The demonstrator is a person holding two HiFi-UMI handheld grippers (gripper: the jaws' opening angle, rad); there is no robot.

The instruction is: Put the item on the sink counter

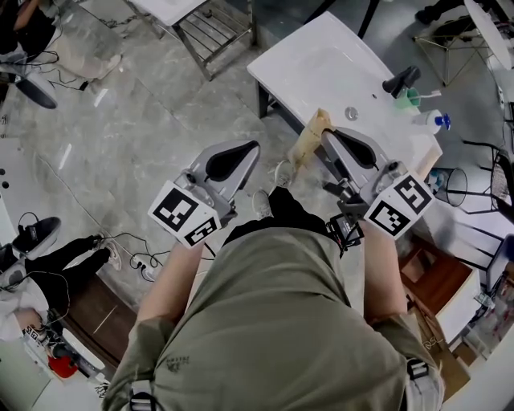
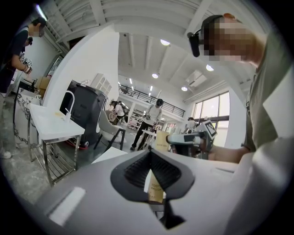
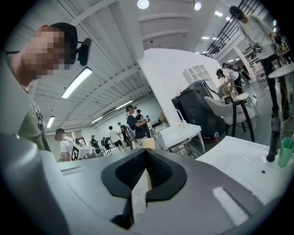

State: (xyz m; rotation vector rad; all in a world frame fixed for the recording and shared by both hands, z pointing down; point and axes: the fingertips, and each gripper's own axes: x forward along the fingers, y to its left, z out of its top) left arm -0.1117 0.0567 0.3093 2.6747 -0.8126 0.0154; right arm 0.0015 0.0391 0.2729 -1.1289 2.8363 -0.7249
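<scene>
Open workshop hall, lit from above: pale grey marble-look floor tiles [image 1: 161, 104], a white partition wall [image 2: 87, 59], white ceiling beams [image 2: 138, 13] and glowing round ceiling lamps [image 2: 165, 42]. Daylight comes through tall windows [image 2: 212, 112] beside a railed upper gallery [image 2: 147, 97]. A white sink counter [image 1: 313, 64] with a black tap [image 1: 401, 79] stands near a steel-legged white table [image 2: 50, 126] and a dark cabinet [image 2: 85, 110].

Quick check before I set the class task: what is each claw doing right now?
Left claw: closed, holding nothing.
Right claw: closed on the tan box.
</scene>
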